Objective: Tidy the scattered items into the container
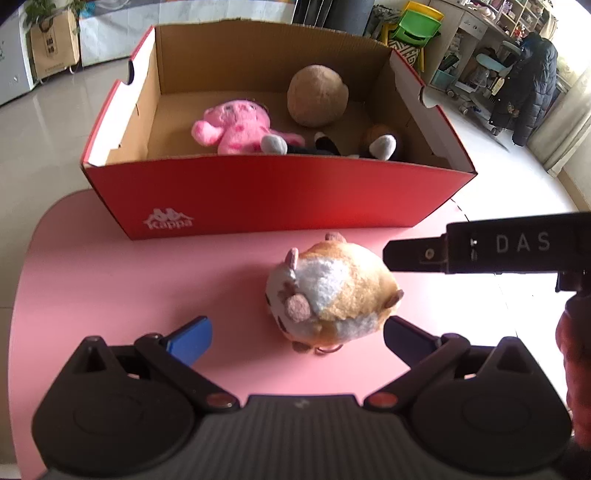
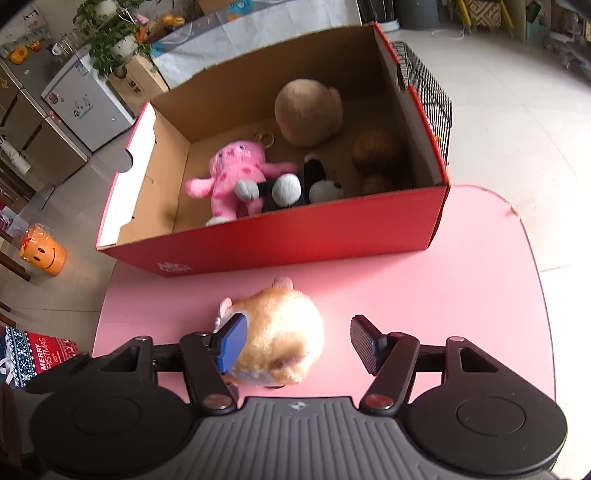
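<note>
The bench (image 1: 110,280) is pink and smooth, with rounded corners. It stands on a pale, shiny tile floor (image 2: 517,110).

A red Kappa shoe box (image 1: 280,199) sits on the bench, straight ahead of both tools. Its top is open. Inside lie a pink plush toy (image 1: 236,127), a round brown plush (image 1: 317,95) and a black and white plush (image 1: 325,146).

The hamster plush (image 1: 332,291) is orange and white. It lies on the bench, between the tools and the box, and is not in the box yet.

The left tool (image 1: 297,336) has its blue fingers wide apart and holds nothing. The hamster plush is just in front of it, closer to its right finger. The right tool (image 2: 295,343) is spread open too. The hamster plush sits in its gap, against or just behind the left blue pad (image 2: 232,343) and well apart from the right pad (image 2: 364,343). I cannot tell if that pad really touches the plush.

Only the left wrist view shows the right tool from the side (image 1: 484,251), with the letters DAS on it and a hand (image 1: 574,373) behind it. It also shows a green chair (image 1: 415,27) and a dark coat (image 1: 528,88) far ahead on the right.

Only the right wrist view shows a black wire cage (image 2: 432,99) behind the box on the right, a white cabinet (image 2: 85,107) with a green plant (image 2: 110,40) far to the left, an orange smiley stool (image 2: 42,251) on the floor, and two more small brown balls (image 2: 373,147) in the box
</note>
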The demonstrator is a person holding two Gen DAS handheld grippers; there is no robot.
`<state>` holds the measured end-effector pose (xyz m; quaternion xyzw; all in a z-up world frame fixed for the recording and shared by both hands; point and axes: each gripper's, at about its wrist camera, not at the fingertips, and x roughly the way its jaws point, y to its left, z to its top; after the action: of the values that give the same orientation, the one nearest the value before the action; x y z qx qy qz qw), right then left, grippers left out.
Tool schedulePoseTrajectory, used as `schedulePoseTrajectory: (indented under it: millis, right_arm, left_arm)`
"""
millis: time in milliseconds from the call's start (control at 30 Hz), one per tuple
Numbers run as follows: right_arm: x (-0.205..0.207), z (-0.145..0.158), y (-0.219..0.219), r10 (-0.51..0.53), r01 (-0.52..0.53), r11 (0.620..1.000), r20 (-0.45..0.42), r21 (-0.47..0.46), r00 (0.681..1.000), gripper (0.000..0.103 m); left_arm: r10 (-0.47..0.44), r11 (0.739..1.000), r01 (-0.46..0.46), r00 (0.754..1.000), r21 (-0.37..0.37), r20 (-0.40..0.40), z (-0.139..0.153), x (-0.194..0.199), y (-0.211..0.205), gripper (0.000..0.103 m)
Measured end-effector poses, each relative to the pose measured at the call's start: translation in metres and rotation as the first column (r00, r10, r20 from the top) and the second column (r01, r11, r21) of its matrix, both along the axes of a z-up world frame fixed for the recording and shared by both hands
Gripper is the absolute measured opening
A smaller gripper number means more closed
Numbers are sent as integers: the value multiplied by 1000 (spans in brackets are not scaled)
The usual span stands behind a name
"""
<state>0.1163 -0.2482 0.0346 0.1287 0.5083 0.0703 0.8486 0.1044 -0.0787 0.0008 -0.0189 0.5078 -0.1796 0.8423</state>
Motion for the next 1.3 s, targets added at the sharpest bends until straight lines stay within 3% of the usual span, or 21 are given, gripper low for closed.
schedulePoseTrajectory:
  millis: [400, 533, 1100, 1167, 1300]
  right_arm:
    - [12, -22, 5, 2, -1, 1000, -58, 3, 998, 67]
    - [14, -27, 6, -11, 12, 1000, -65, 17, 998, 73]
    - [21, -41, 12, -26, 32, 997, -86, 71, 996, 76]
    - [21, -41, 13, -18, 23, 997, -75, 68, 997, 73]
    - [20, -39, 15, -3, 7, 997, -57, 77, 998, 61]
  left_arm:
    - [-18, 1000, 17, 999, -21, -44, -22, 12, -8, 103]
    - [-18, 999, 16, 998, -33, -54, -29, 18, -9, 103]
    - [-37, 997, 32, 997, -69, -66, -42, 26, -13, 103]
    - [-40, 997, 36, 998, -73, -58, -42, 26, -13, 102]
    - [-57, 994, 52, 997, -100, -48, -41, 26, -14, 89]
